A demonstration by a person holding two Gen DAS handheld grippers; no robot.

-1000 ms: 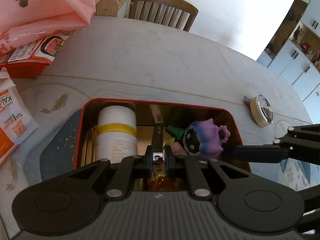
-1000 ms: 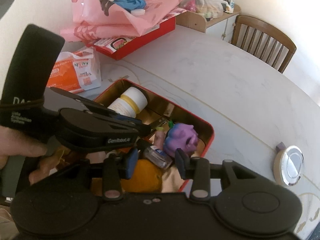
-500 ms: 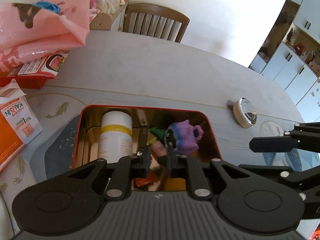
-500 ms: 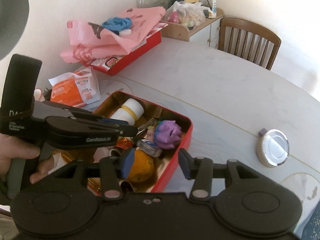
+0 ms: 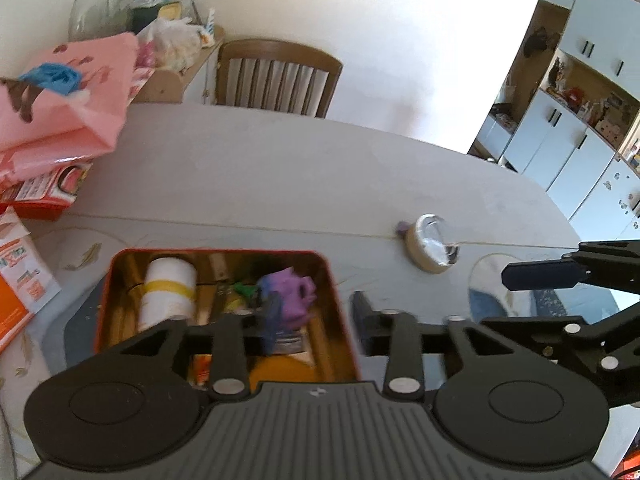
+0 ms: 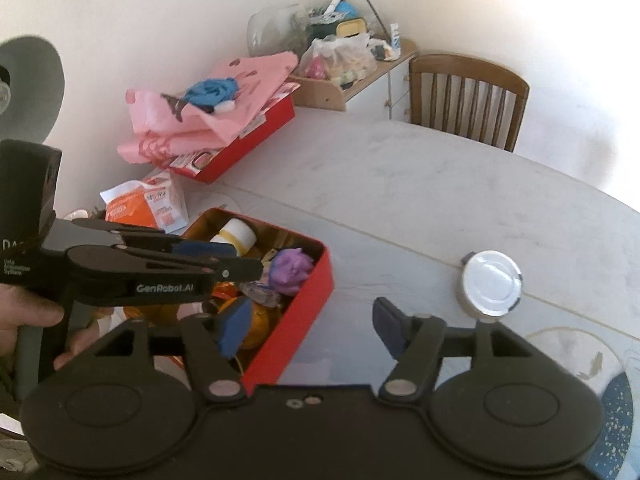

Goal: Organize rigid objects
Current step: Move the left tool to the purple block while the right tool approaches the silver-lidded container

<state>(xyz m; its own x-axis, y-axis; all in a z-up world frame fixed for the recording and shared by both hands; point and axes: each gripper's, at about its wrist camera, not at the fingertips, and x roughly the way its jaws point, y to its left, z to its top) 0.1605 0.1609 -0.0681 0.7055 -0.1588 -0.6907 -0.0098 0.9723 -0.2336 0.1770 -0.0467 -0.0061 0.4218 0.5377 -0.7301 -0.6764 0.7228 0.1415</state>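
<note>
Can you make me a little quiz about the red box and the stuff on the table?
1. True or false: the white plastic bottle with a yellow band lies inside the red metal tin.
2. Where is the round silver-topped tape measure? A) inside the tin B) on the grey table, outside the tin C) on the wooden slatted chair.
3. Fill the gap: the soft toy figure in the tin is ____ in colour.

Key: 1 true; 2 B; 3 purple.
</note>
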